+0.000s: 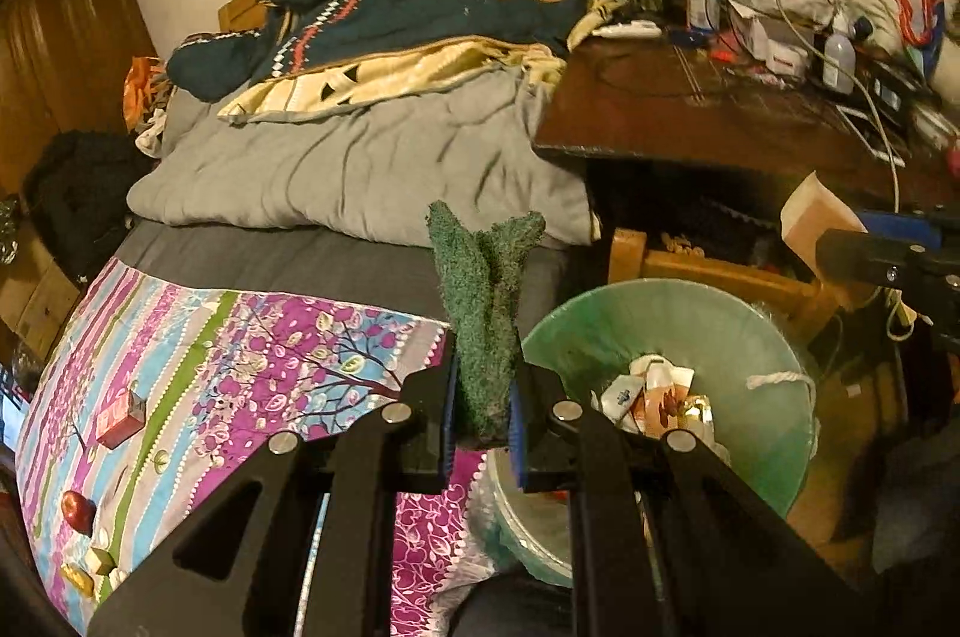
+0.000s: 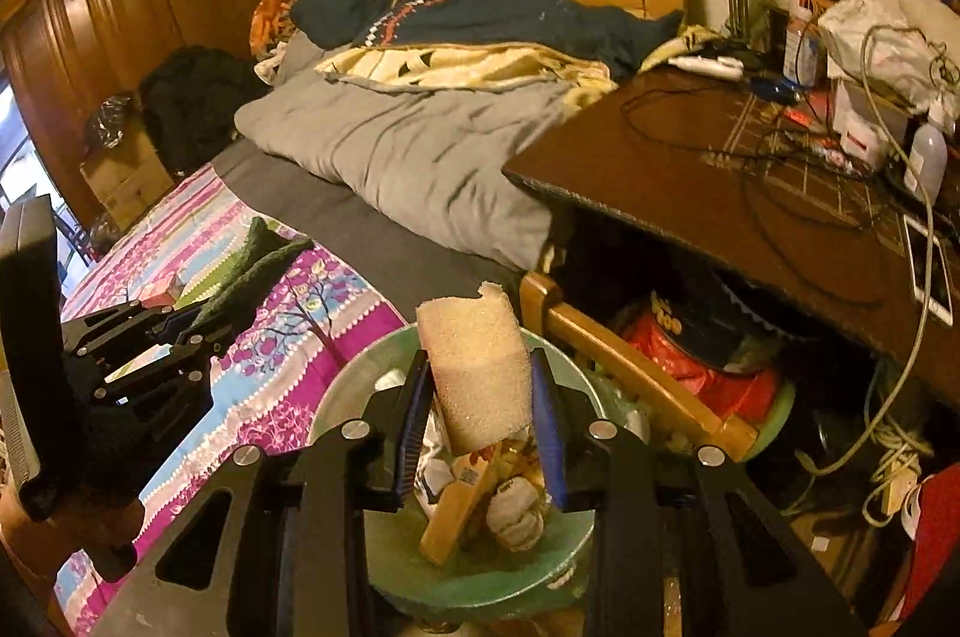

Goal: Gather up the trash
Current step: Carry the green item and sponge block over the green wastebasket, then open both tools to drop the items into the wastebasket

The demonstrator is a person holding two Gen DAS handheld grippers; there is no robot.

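A: Right gripper (image 2: 480,427) pinching the tan sponge (image 2: 477,367), dead centre of its frame — hanging right over the green bin (image 2: 564,565), wrappers already inside.

B: And the left gripper (image 1: 483,415)?

A: Clamped tight on the green scouring pad (image 1: 486,301), bin (image 1: 720,331) at lower right.

B: So it's drop time?

A: Looks like it — right jaws part first; left probably needs to slide across before letting go.
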